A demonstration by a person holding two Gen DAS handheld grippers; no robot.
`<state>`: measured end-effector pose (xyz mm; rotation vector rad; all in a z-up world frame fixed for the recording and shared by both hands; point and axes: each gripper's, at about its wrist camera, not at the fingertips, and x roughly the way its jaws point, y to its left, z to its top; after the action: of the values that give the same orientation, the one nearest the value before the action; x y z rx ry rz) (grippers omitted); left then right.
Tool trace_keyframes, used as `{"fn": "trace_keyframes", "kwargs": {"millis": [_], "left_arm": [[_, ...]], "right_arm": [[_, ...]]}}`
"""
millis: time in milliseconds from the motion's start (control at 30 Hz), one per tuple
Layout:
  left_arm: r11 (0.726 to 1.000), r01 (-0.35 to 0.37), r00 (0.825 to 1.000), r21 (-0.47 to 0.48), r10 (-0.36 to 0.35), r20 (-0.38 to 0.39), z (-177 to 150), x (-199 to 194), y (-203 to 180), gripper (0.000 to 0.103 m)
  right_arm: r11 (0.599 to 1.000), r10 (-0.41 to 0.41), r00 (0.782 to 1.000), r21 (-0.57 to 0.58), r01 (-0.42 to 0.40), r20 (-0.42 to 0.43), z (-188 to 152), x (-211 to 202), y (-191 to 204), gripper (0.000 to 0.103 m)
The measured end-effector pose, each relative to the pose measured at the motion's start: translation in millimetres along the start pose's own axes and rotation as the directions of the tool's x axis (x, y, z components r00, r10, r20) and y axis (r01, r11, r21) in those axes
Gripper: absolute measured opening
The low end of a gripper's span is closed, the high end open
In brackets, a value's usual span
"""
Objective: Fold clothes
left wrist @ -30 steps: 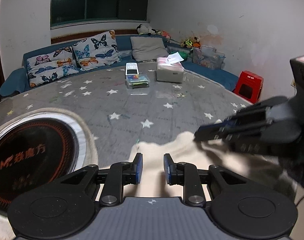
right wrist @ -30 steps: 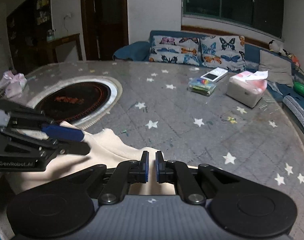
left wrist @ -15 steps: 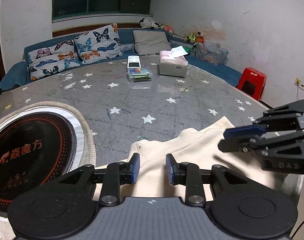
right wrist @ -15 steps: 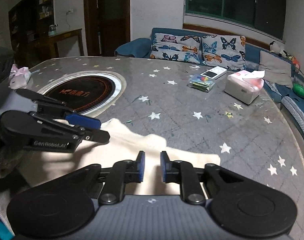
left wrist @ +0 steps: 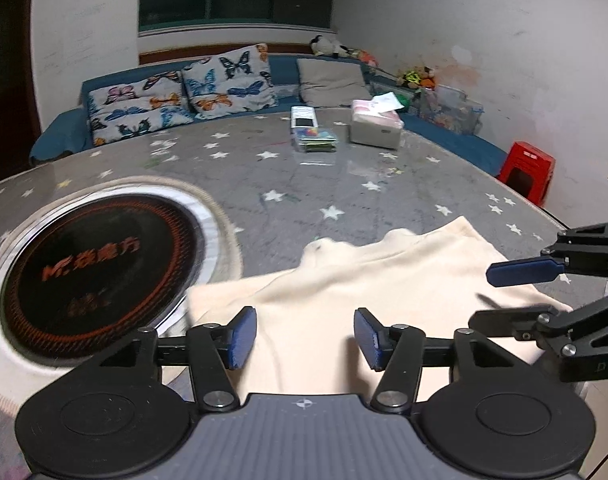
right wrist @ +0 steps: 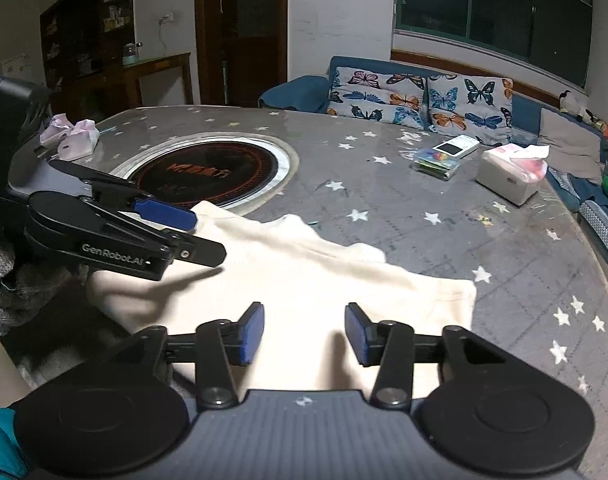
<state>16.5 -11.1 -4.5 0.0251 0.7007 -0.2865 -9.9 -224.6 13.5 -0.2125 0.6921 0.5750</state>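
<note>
A cream garment lies spread on the near part of the grey star-patterned table. My left gripper stands open just above the garment's near edge, nothing between its blue pads. My right gripper is open too, over the same cloth further right. Each gripper shows in the other's view: the right gripper at the right edge, the left gripper at the left, held by a grey-gloved hand.
A round black cooktop is set into the table left of the garment. Far across lie a tissue box, a clear case and a phone. Pink cloth sits far left. A red stool stands beside the table.
Both grippers went from nearly shut on the garment to wide open, letting it go. The cloth now lies flatter and more spread on the table.
</note>
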Motion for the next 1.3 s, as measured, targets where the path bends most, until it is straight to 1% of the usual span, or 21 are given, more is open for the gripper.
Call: {"fn": "trace_keyframes", "kwargs": {"millis": [100,233,300,333,500,533,567,633,667,733,800,867,1067,1233,1300], "left_arm": [[1.0,-0.014,1.0,-0.026,0.015,0.006,-4.9,-8.8,5.4,0.061],[0.999,-0.026,0.999,-0.047,0.027,0.02,-11.0,-19.6,9.4,0.07],[0.998,-0.029,0.999,-0.049,0.031,0.027,-13.4,-24.3,10.1,0.072],[0.998,-0.031,0.999,-0.048,0.032,0.03,-14.6,-26.2,10.3,0.075],[0.998,-0.047,0.998,-0.053,0.049,0.042,-17.7,-32.9,11.7,0.088],[0.997,-0.049,0.998,-0.054,0.051,0.047,-17.9,-34.3,12.0,0.092],[0.997,-0.048,0.997,-0.055,0.051,0.054,-18.1,-36.1,12.2,0.095],[0.997,-0.048,0.996,-0.057,0.052,0.067,-18.5,-39.7,12.6,0.1],[0.997,-0.051,0.996,-0.056,0.055,0.072,-18.9,-41.3,12.7,0.103],[0.997,-0.055,0.995,-0.055,0.059,0.08,-19.7,-44.2,13.2,0.103],[0.997,-0.059,0.995,-0.056,0.064,0.079,-21.0,-46.0,14.8,0.103],[0.996,-0.066,0.994,-0.063,0.071,0.08,-22.7,-48.1,17.9,0.103],[0.99,-0.101,0.991,-0.094,0.109,0.084,-25.2,-54.5,28.3,0.103],[0.982,-0.143,0.986,-0.119,0.152,0.067,-25.6,-53.8,34.3,0.103],[0.978,-0.152,0.986,-0.141,0.16,0.053,-25.8,-53.1,37.6,0.103]], "right_arm": [[1.0,0.008,1.0,-0.004,-0.008,-0.006,-2.7,2.0,6.2,0.052],[1.0,0.014,1.0,-0.004,-0.014,-0.006,-4.6,3.1,12.9,0.055],[1.0,0.009,1.0,-0.007,-0.01,-0.004,-5.2,3.2,15.5,0.063],[1.0,0.004,1.0,-0.01,-0.004,-0.002,-5.5,3.1,16.8,0.07],[1.0,0.001,1.0,-0.009,-0.001,0.011,-6.2,0.4,20.7,0.073],[1.0,0.003,1.0,-0.008,-0.003,0.013,-6.3,-0.3,21.4,0.079],[1.0,0.004,1.0,-0.007,-0.004,0.016,-6.4,-1.0,22.0,0.083],[1.0,0.009,1.0,-0.006,-0.009,0.022,-6.7,-2.8,23.6,0.083],[1.0,0.013,1.0,-0.005,-0.013,0.027,-6.8,-4.0,24.4,0.086],[1.0,0.019,0.999,-0.003,-0.019,0.038,-7.1,-6.5,25.9,0.091],[1.0,0.022,0.999,-0.006,-0.022,0.048,-7.5,-9.2,28.6,0.094],[1.0,0.02,0.998,-0.011,-0.019,0.058,-8.0,-11.2,30.8,0.102],[0.999,0.036,0.994,-0.006,-0.035,0.101,-7.7,-17.6,39.8,0.103],[0.997,0.056,0.994,-0.053,-0.051,0.09,-7.7,-18.2,53.4,0.102],[0.995,0.063,0.995,-0.08,-0.057,0.08,-8.0,-17.2,60.8,0.1]]}}
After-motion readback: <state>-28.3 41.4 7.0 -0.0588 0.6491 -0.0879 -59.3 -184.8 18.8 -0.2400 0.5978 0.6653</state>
